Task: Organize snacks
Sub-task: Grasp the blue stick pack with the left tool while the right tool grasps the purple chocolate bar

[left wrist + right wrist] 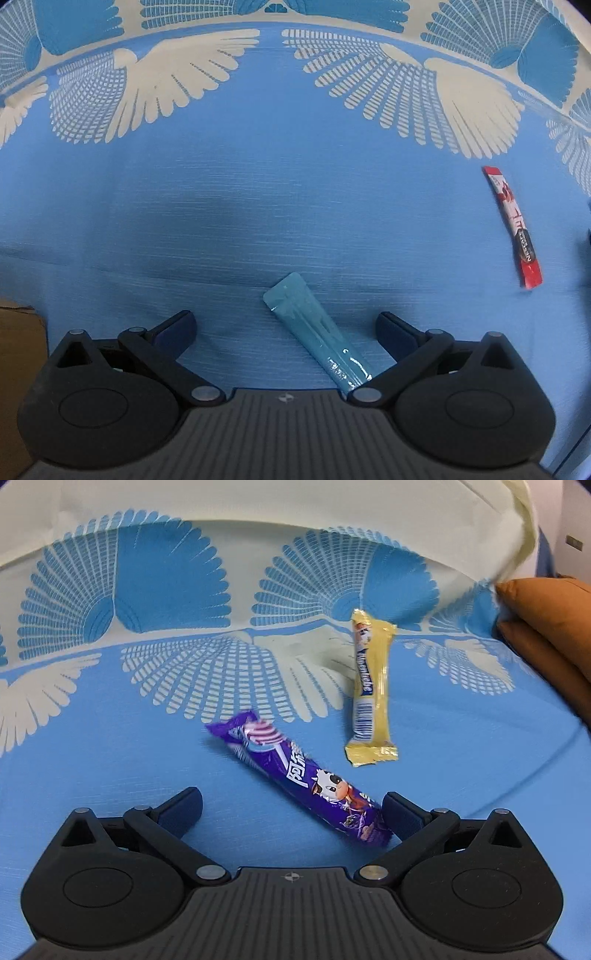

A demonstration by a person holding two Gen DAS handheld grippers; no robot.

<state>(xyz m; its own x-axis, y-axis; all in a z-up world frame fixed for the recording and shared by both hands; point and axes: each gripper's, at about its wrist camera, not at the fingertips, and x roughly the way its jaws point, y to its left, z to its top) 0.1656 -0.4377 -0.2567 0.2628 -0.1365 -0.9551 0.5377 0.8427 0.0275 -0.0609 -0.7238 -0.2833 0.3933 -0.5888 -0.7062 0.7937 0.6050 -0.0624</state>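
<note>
- Four snack sticks are seen on a blue patterned cloth [258, 192].
- The left gripper [286, 328] is spread wide and holds nothing; a teal packet [317, 336] lies slanted between its fingers, nearer the right one.
- A red stick [513, 227] lies well apart at the right.
- The right gripper [291, 806] is likewise wide open and empty; a purple candy stick [303, 779] lies slanted between its fingers.
- A yellow stick [371, 690] is seen just beyond.

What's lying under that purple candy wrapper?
The purple wrapper rests on the blue patterned cloth. Whatever the cloth covers is hidden. The yellow snack lies apart, behind it.
</note>
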